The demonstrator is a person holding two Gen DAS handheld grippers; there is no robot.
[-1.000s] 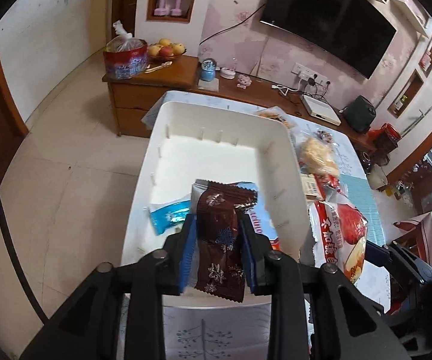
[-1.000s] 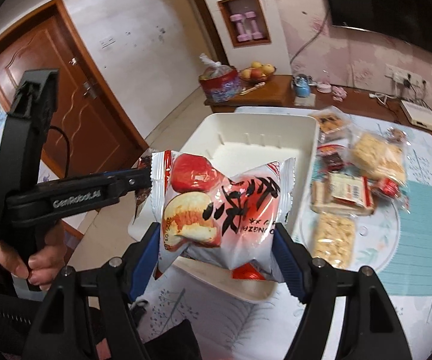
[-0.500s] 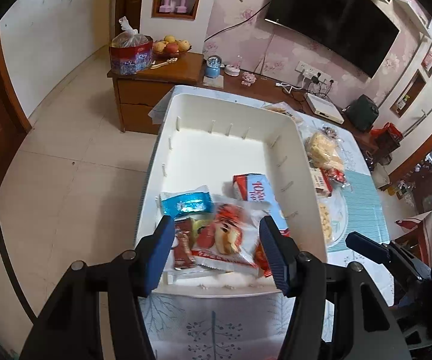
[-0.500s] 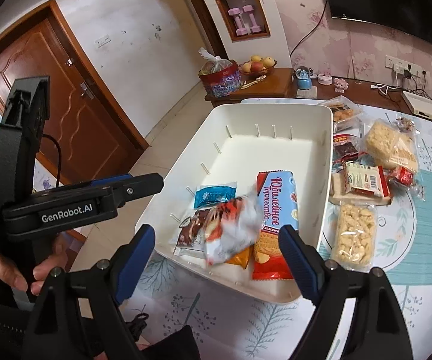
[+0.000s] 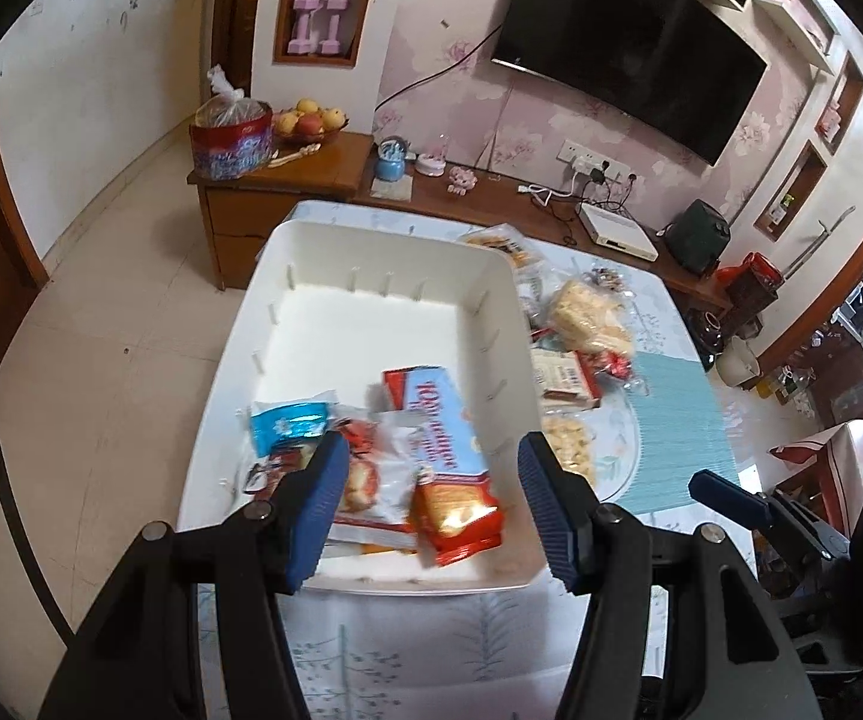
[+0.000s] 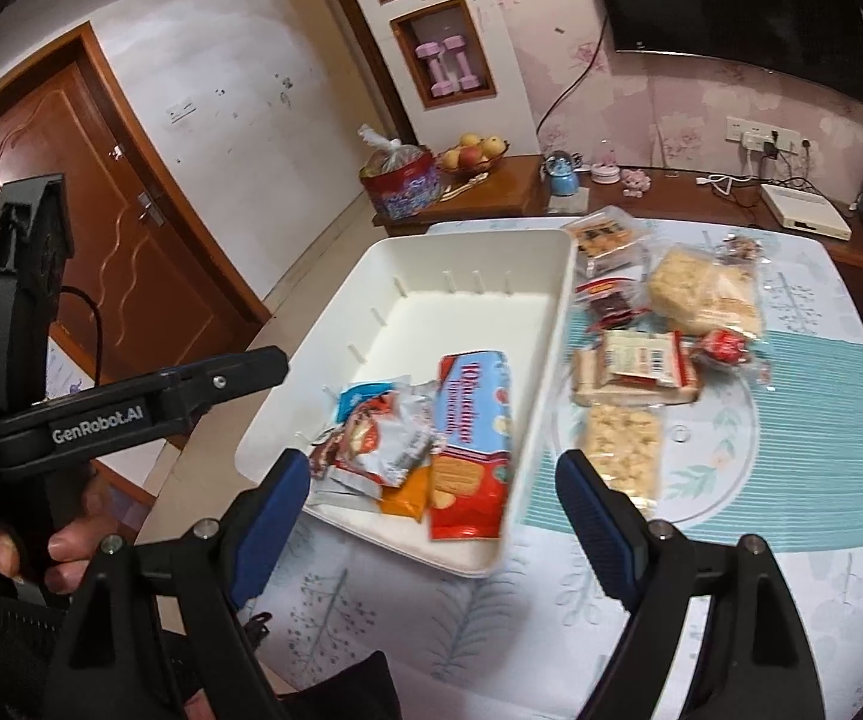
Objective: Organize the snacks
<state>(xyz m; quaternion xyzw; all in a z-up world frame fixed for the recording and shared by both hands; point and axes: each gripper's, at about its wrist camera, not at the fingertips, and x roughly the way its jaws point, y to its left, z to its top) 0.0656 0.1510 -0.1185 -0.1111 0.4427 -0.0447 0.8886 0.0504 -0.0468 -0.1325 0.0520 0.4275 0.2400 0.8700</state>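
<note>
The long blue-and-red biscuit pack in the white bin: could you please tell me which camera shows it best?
The right wrist view: the biscuit pack lies unobstructed, whole length visible, between open gripper fingers. The left wrist view shows it too, slightly blurred, its near end beside a finger.

The brown packet (image 5: pixel 263 474) in the white bin (image 5: pixel 371 240) is mostly covered by the left hand-held gripper (image 5: pixel 431 504) finger and the white packet (image 5: pixel 380 480) above it. An orange packet (image 6: pixel 408 495) shows only one corner under the pile. The print on the long biscuit pack (image 6: pixel 473 420) is blurred. The television (image 6: pixel 731 6) is cut off by the top edge in the right wrist view.
</note>
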